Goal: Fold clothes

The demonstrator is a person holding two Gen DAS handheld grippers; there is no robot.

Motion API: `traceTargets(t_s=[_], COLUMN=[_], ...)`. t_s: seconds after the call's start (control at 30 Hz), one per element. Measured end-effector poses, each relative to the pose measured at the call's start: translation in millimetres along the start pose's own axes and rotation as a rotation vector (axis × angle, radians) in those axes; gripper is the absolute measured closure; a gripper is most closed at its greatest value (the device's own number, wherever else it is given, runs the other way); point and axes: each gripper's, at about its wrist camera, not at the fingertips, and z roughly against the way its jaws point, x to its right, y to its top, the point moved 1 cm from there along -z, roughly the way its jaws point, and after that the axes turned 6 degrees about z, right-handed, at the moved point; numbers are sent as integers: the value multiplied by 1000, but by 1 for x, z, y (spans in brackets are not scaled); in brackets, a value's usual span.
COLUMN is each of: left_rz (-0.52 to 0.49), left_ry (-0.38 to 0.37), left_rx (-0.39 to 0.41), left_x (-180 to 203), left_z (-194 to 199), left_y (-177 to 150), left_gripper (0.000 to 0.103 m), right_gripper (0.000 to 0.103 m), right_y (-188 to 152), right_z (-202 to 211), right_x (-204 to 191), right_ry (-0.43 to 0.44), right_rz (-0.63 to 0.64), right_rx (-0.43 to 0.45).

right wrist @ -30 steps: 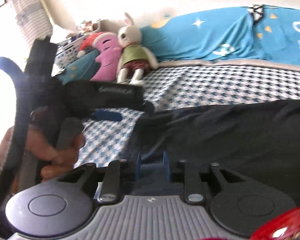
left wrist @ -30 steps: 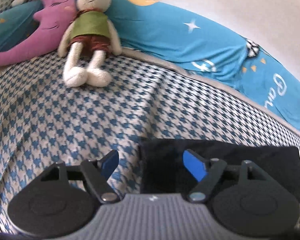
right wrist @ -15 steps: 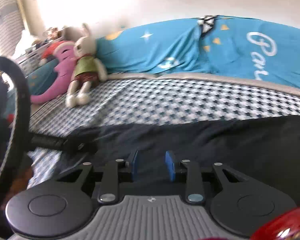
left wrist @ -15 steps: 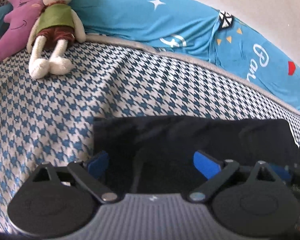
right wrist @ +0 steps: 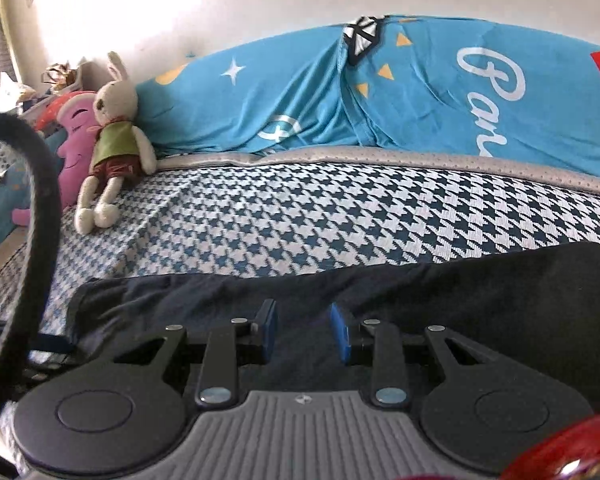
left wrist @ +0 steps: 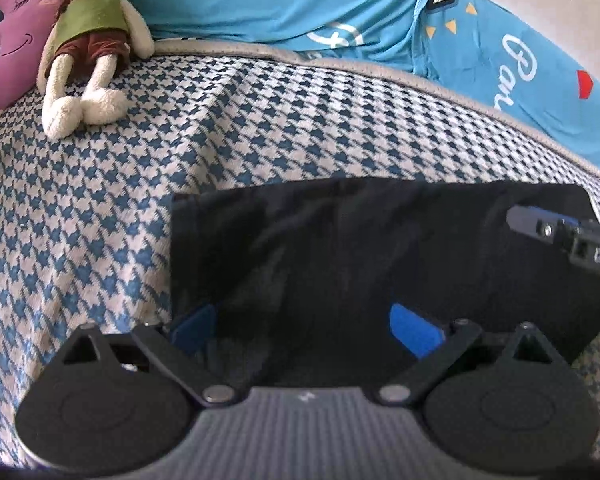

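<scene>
A black garment (left wrist: pixel 380 248) lies folded flat in a wide rectangle on the blue-and-white houndstooth bed cover (left wrist: pixel 260 120). My left gripper (left wrist: pixel 304 328) stands wide open low over the garment's near left part, its blue pads (left wrist: pixel 416 330) apart, with cloth showing between them. In the right wrist view the same garment (right wrist: pixel 480 292) stretches across the front. My right gripper (right wrist: pixel 304 330) is over its near edge, the blue pads (right wrist: pixel 340 332) a modest gap apart with dark cloth showing between them. The right gripper's tip (left wrist: pixel 560 236) enters the left wrist view over the garment's right end.
A plush rabbit (left wrist: pixel 92 40) and a purple moon cushion (left wrist: pixel 12 40) lie at the bed's far left. A bright blue printed sheet (right wrist: pixel 380 92) runs along the wall behind. A black cable loop (right wrist: pixel 40 200) hangs at the left of the right wrist view.
The left gripper has moved right, from beside the garment's left edge to over it. The right gripper's pads have spread slightly, and its view has swung right along the garment.
</scene>
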Motion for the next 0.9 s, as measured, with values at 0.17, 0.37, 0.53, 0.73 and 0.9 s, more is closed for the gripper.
traceTargets(t_s=[0.17,0.37,0.53,0.73,0.9], left_rz=[-2,11,-6,40,88], left_ry=[18,44,50,22,33], left_rx=[-6,-29,-28,0,28], left_x=[-9,-19,-19,-23,-26], left_z=[0,-6,-6,-1,-1], left_y=[-2,-4,-5,4,17], left_gripper=[4,4,4,4,3], right_gripper=[73,73,73,73,73], right_y=[2,8,10,18,14], right_z=[-18,-34,-40,-21,-6], right_x=[8,12,12,3,-5], right_ry=[-21,-33,-42,-49,-1], right_rz=[-22,-67,-76,-56,-57], right_rx=[-18,-11,0,23,-1])
